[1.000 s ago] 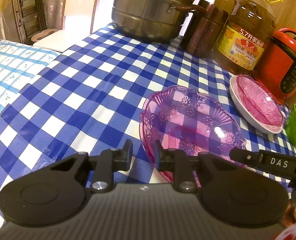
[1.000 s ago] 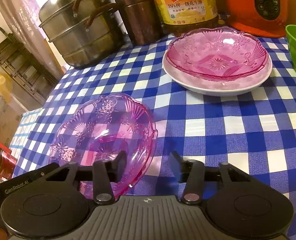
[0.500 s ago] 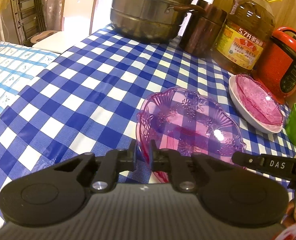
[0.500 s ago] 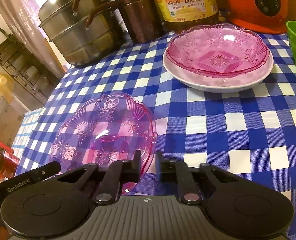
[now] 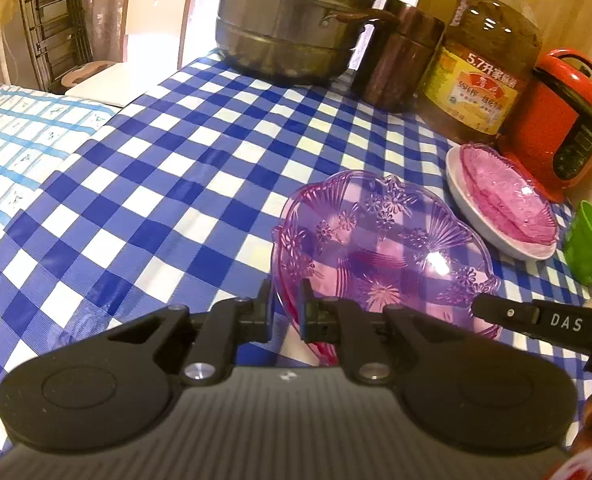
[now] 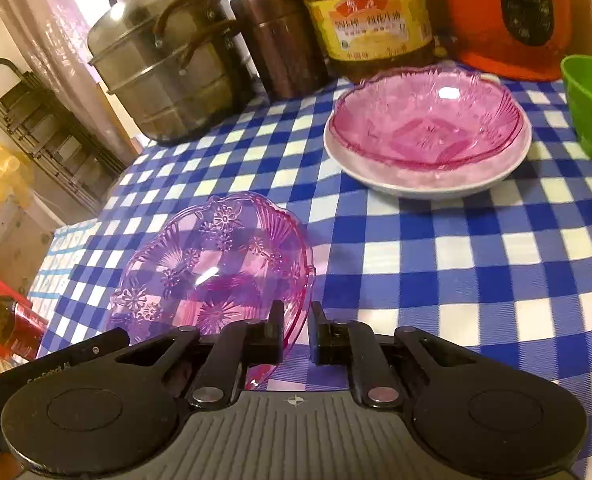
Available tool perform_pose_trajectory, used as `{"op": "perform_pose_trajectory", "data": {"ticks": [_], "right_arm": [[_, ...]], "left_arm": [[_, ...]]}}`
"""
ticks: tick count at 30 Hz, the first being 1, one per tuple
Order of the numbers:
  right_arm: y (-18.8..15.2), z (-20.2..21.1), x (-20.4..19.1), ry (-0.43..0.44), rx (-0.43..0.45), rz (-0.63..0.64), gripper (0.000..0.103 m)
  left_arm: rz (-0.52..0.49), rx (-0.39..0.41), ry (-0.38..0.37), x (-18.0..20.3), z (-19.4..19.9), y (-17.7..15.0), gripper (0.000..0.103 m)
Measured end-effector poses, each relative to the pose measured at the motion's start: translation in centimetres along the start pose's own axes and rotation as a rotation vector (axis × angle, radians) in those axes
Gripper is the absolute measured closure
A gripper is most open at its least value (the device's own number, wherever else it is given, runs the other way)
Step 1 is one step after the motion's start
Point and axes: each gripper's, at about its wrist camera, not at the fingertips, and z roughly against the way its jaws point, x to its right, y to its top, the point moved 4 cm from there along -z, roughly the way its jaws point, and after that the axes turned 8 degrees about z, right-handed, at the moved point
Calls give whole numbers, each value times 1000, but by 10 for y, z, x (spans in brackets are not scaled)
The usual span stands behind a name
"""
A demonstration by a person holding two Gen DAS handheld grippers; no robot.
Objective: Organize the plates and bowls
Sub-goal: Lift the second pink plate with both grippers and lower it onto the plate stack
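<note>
Both the left gripper (image 5: pixel 284 304) and right gripper (image 6: pixel 296 330) clamp the pink glass bowl's (image 5: pixel 379 248) rim. Beyond sit a stacked white plate (image 6: pixel 427 184), green bowl (image 6: pixel 591 108) and oil jug (image 5: pixel 483 68).

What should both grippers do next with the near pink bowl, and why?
Probably lift it together: the left gripper and right gripper each pinch opposite rims of the near pink bowl, while the stacked pink bowl awaits on the white plate.

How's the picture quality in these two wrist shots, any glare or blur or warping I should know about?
Left wrist view: window behind the steamer pot is blown out; a glare spot sits on the held pink bowl; fisheye bends the checked tablecloth. Right wrist view: warm cast, glare on the stacked pink dish, oil bottle label soft.
</note>
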Motion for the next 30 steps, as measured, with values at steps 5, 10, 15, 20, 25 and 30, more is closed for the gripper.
{"op": "perform_pose_trajectory", "data": {"ticks": [5, 10, 15, 20, 25, 30], "right_arm": [[6, 15, 10, -18, 33, -5, 91], [16, 29, 23, -35, 72, -11, 91], [25, 42, 38, -55, 108, -15, 91], [35, 53, 57, -73, 138, -41, 91], [45, 63, 73, -100, 167, -56, 91], [54, 71, 89, -129, 197, -73, 91]], "left_arm": [[-24, 14, -16, 19, 6, 3, 93], [-40, 29, -43, 41, 8, 10, 93], [-51, 40, -75, 66, 7, 17, 93], [-63, 47, -107, 89, 5, 22, 93], [-82, 59, -132, 113, 1, 25, 93], [-100, 76, -162, 137, -2, 31, 93]]}}
